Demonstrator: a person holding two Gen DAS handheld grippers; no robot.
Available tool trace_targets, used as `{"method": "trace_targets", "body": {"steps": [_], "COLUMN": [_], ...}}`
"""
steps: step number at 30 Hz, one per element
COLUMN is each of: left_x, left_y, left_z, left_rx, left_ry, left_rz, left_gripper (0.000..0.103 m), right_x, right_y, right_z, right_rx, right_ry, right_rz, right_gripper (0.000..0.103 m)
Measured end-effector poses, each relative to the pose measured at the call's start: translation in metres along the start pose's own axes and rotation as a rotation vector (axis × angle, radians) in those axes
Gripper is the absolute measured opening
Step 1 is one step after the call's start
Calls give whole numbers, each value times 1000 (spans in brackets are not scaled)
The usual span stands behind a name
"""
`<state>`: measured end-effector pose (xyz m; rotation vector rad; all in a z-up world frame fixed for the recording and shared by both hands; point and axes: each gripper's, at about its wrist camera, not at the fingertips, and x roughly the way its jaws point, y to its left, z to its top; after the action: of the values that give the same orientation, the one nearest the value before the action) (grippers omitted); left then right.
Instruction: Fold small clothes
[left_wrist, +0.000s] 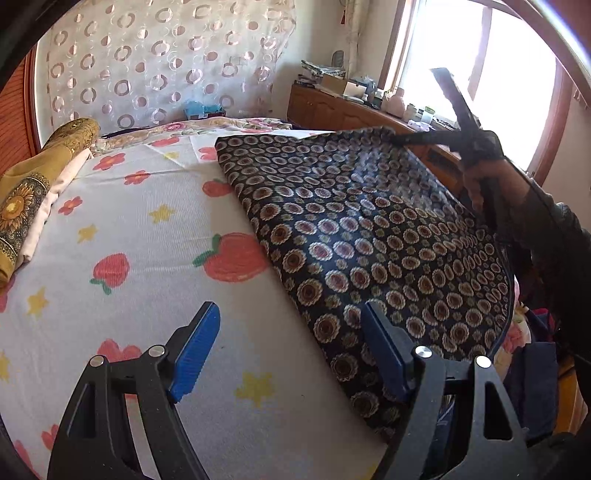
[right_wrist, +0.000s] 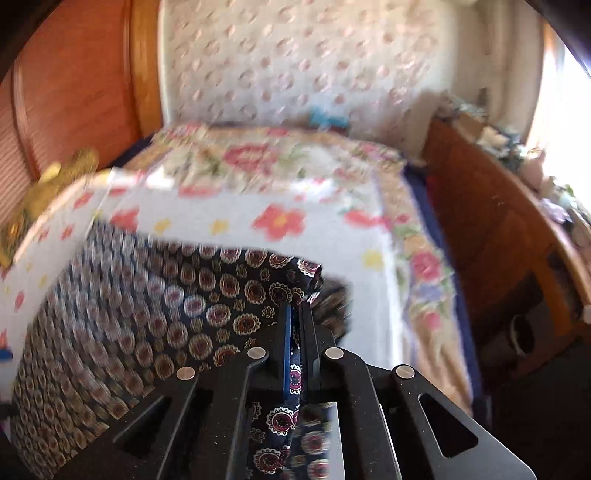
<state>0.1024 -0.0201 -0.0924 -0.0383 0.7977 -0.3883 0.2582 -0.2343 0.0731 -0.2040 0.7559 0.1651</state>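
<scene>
A dark navy cloth with round flower medallions (left_wrist: 369, 236) lies spread on the bed's right side. My left gripper (left_wrist: 291, 347) is open and empty, its blue pads just above the cloth's near left edge. My right gripper (right_wrist: 297, 310) is shut on the far right corner of the cloth (right_wrist: 155, 314) and lifts it; in the left wrist view it shows at the far corner (left_wrist: 402, 138), held by a gloved hand. The right wrist view is blurred by motion.
The bed sheet (left_wrist: 147, 229) is white with red fruit and yellow stars. Folded yellow and pink clothes (left_wrist: 33, 199) lie at the left edge. A wooden cabinet (left_wrist: 332, 107) with clutter stands along the right under a bright window. A patterned curtain hangs behind.
</scene>
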Motion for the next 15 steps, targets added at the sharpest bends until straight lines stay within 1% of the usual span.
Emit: {"method": "trace_targets", "body": {"steps": [3,8,9,10,11,12,14,15], "left_x": [0,-3,-3,-3,-3,-3,-3,-4], "left_y": [-2,-5,-5,-6,-6,-7,-8,-8], "left_z": [-1,-1,-1,0,0,0,0,0], "left_rx": [9,24,25,27,30,34,37,38], "left_ry": [1,-8,-8,-8,-9,-8,-8,-9], "left_rz": [7,14,13,12,12,11,9,14], "left_gripper": [79,79,79,79,79,79,79,79], "right_x": [-7,2,1,-2,-7,-13,-26,-33], "right_y": [-11,-10,-9,-8,-7,-5,-3,1], "right_z": [4,1,1,0,-2,-4,-12,-17], "right_rx": [20,-8,-13,-16,-16,-15,-4,-1], "right_ry": [-28,22,26,26,21,13,-6,-15], "right_rz": [-53,-55,-62,-72,-85,-90,-91,-90], "right_gripper": [3,3,5,11,14,16,25,28]}}
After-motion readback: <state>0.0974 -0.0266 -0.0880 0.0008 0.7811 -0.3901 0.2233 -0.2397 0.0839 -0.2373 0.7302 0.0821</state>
